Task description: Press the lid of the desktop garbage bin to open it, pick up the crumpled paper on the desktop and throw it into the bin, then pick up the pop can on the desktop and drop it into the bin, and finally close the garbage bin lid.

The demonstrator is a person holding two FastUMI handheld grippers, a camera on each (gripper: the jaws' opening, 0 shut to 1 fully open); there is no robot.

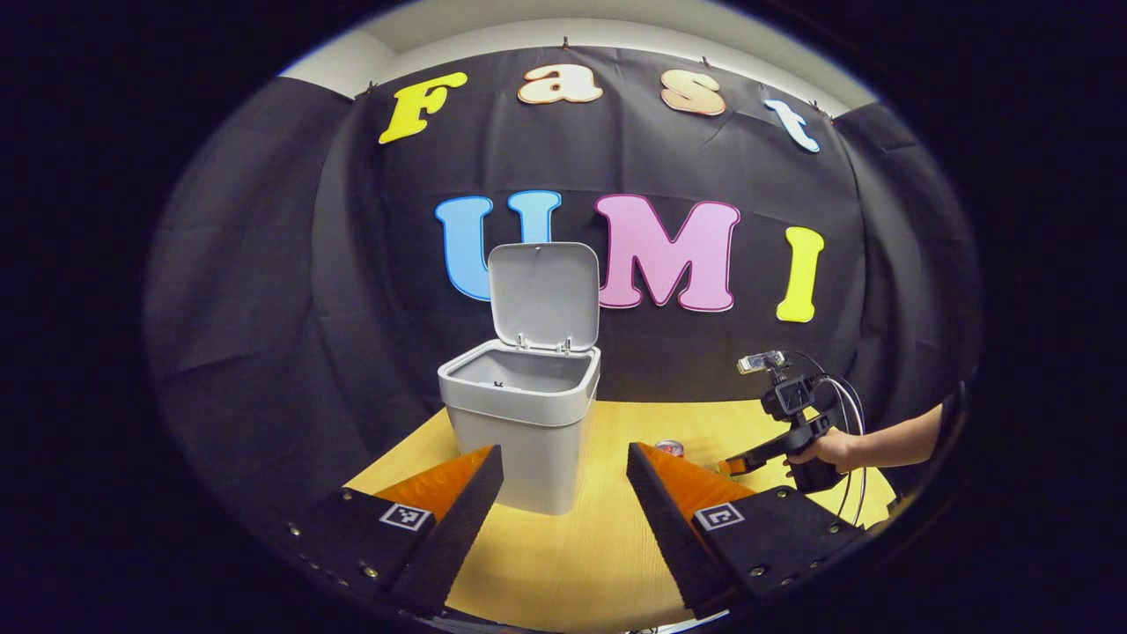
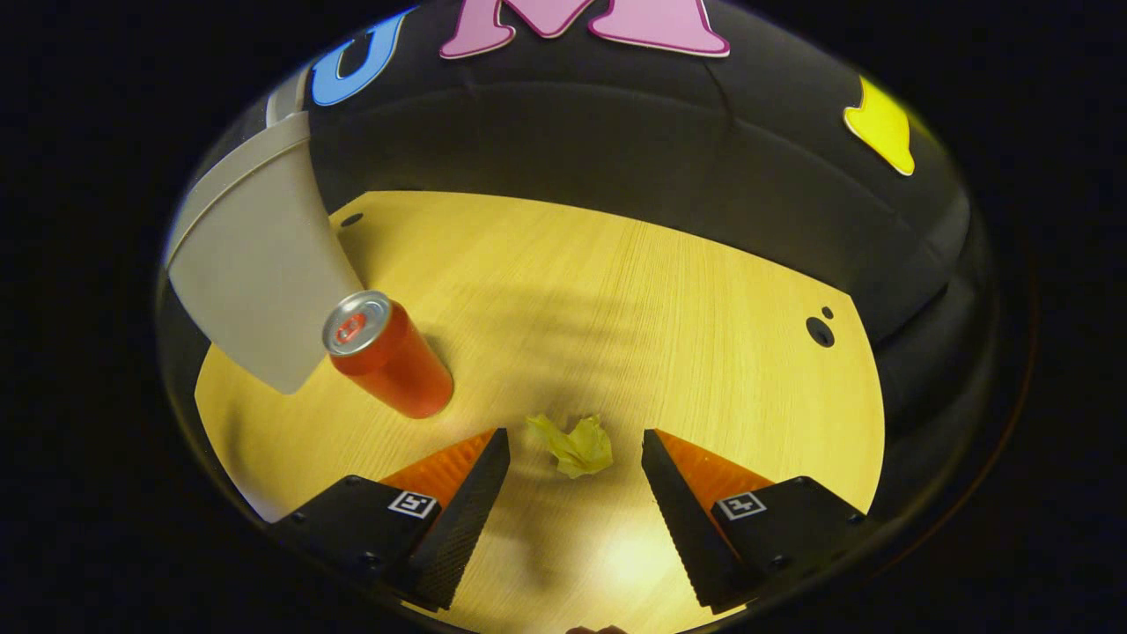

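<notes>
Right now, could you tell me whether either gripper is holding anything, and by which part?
Nothing is held. The right gripper is open, its fingers either side of the crumpled paper without touching. The left gripper is open too.

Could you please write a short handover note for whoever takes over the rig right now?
Left hand-held gripper: open, empty, facing the garbage bin.
Right hand-held gripper: open, low over the desktop, crumpled paper between its fingers, not gripped.
Pop can stands upright beside the bin.
Done: lid is open.
Left: bin the paper, then the can, close the lid.
</notes>
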